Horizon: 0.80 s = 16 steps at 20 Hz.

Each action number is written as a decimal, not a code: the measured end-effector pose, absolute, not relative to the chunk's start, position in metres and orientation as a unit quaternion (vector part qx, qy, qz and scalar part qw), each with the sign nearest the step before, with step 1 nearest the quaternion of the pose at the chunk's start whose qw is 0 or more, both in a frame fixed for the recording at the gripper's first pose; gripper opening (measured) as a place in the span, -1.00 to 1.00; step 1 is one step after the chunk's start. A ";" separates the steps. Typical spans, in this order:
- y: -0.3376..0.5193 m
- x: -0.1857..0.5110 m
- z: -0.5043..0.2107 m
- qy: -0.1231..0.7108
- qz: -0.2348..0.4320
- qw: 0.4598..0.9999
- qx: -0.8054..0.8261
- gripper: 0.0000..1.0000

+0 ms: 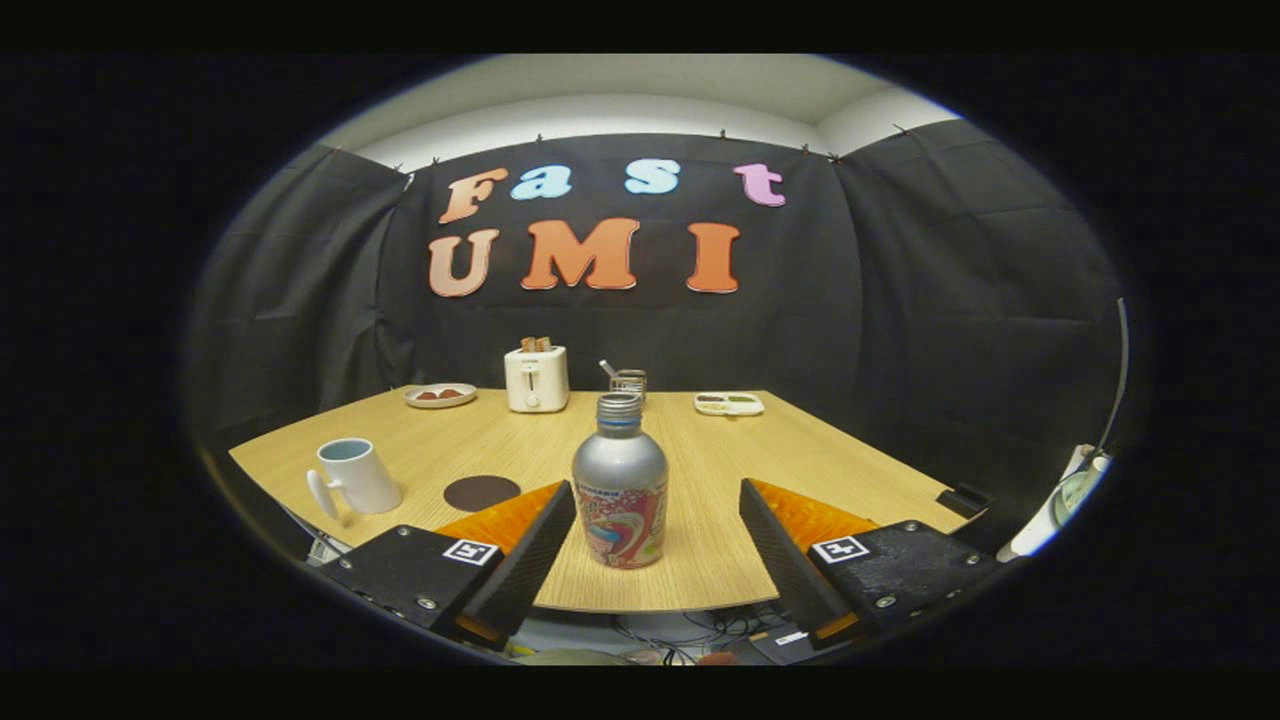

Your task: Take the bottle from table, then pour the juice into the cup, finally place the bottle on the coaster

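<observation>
A silver metal bottle (620, 482) with a red patterned label and a screw neck stands upright near the front edge of the wooden table (760, 460). My gripper (655, 545) is open, its fingers wide apart on either side of the bottle without touching it; the bottle is closer to the left finger. A white cup (353, 477) with a handle stands on the table to the left. A dark round coaster (481, 492) lies flat between the cup and the bottle, just beyond the left finger.
At the back of the table stand a white toaster (536, 377), a small plate with dark pieces (440, 395), a metal holder (629, 382) and a white divided tray (729, 403). Cables lie on the floor below the table's front edge.
</observation>
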State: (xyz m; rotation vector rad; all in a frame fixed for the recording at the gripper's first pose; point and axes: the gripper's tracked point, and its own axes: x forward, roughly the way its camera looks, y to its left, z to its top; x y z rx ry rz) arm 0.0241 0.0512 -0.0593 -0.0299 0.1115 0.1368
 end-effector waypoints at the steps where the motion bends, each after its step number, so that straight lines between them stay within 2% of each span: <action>1: 0.053 0.026 -0.063 0.059 0.072 0.996 -0.014 0.96; 16: 0.076 0.069 -0.122 0.123 0.092 0.988 0.006 0.96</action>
